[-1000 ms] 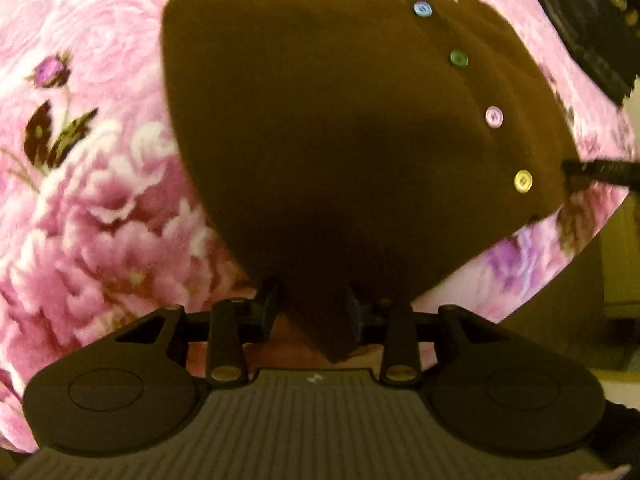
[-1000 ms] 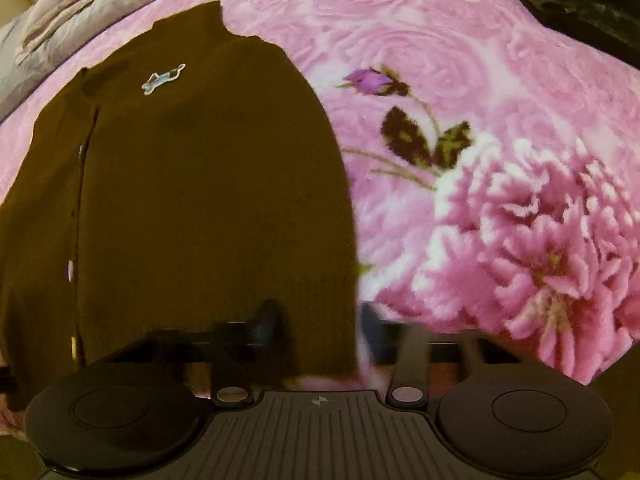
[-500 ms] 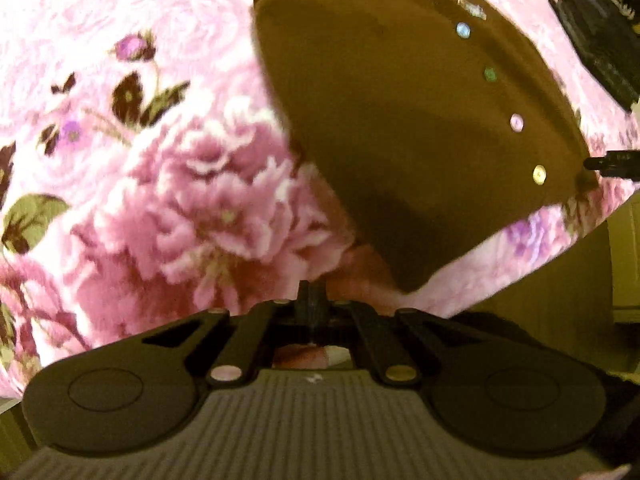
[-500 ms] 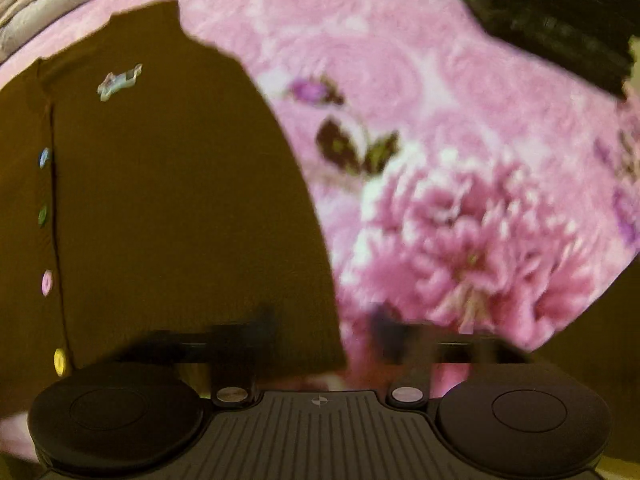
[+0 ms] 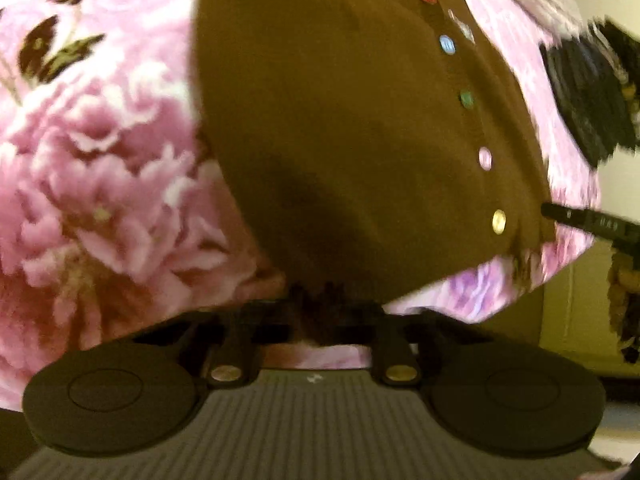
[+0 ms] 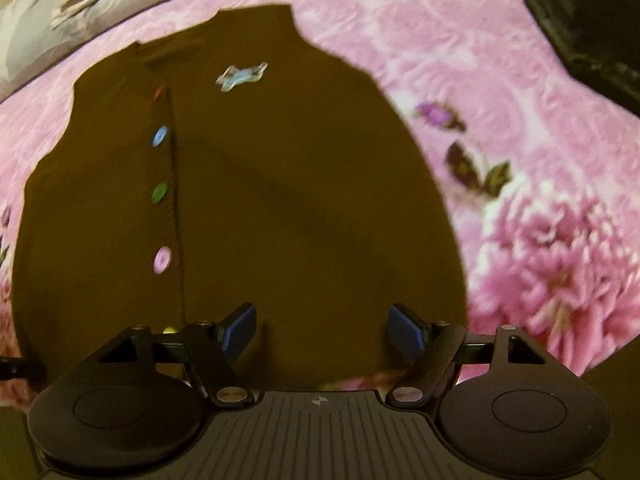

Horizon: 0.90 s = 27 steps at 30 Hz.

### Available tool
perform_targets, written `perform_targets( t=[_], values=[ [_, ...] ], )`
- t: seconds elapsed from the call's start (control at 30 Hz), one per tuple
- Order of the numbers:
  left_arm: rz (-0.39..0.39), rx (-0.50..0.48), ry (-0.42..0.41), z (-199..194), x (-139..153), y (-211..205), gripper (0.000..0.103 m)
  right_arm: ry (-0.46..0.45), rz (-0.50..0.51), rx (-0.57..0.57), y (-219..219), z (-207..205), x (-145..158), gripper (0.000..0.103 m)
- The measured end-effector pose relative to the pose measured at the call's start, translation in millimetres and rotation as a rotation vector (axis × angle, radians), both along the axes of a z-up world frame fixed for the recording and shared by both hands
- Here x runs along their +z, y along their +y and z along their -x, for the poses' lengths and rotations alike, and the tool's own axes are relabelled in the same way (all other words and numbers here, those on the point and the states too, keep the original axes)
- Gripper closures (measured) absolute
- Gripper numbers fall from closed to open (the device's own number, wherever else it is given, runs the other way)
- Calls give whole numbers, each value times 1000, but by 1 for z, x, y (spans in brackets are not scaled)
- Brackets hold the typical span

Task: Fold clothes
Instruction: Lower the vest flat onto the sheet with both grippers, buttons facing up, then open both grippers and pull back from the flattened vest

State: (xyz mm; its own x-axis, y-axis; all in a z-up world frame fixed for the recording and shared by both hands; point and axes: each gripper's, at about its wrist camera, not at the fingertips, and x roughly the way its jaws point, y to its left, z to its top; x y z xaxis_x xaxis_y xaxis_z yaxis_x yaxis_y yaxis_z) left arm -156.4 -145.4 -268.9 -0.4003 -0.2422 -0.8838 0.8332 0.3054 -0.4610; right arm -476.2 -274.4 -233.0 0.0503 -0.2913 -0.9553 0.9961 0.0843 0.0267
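Observation:
A brown cardigan (image 5: 340,120) with a row of coloured buttons (image 5: 466,98) lies flat on a pink floral bedspread (image 5: 100,200). My left gripper (image 5: 315,294) is at its near left hem, fingers almost together with the dark cloth between them; this part is blurred. In the right wrist view the cardigan (image 6: 300,200) fills the middle, with a pale patch (image 6: 240,74) near the collar. My right gripper (image 6: 322,328) is open just over the hem, right of the button row (image 6: 160,192). One of its black fingers (image 5: 568,216) shows at the cardigan's right corner.
A black item (image 6: 592,32) lies on the bedspread (image 6: 540,240) at the far right. Pale grey bedding (image 6: 60,12) is bunched at the far left. The bed's edge runs just behind the hem, with beige furniture (image 5: 572,300) beyond it.
My left gripper, shut and empty beside the cardigan half a second ago, has moved right onto the hem. My right gripper has moved left from the right edge to over the cardigan.

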Motion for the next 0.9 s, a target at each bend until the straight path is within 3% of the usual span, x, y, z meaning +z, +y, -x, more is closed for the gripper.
perform_targets(
  t=[0.07, 0.13, 0.23, 0.57, 0.7, 0.9],
  values=[
    [10, -14, 18, -12, 17, 4, 98, -15, -6, 9, 5, -5, -1, 27],
    [25, -38, -19, -26, 33, 7, 98, -29, -11, 18, 10, -10, -1, 27],
    [11, -71, -53, -37, 32, 6, 98, -32, -17, -10, 14, -6, -2, 27],
    [-4, -287, -66, 4, 29, 15, 96, -59, -25, -107, 43, -6, 7, 27],
    [1, -307, -83, 2, 43, 33, 96, -86, -9, -141, 55, -18, 23, 27],
    [93, -291, -180, -17, 91, 35, 93, -141, 36, -131, 56, -53, 53, 27]
  ],
)
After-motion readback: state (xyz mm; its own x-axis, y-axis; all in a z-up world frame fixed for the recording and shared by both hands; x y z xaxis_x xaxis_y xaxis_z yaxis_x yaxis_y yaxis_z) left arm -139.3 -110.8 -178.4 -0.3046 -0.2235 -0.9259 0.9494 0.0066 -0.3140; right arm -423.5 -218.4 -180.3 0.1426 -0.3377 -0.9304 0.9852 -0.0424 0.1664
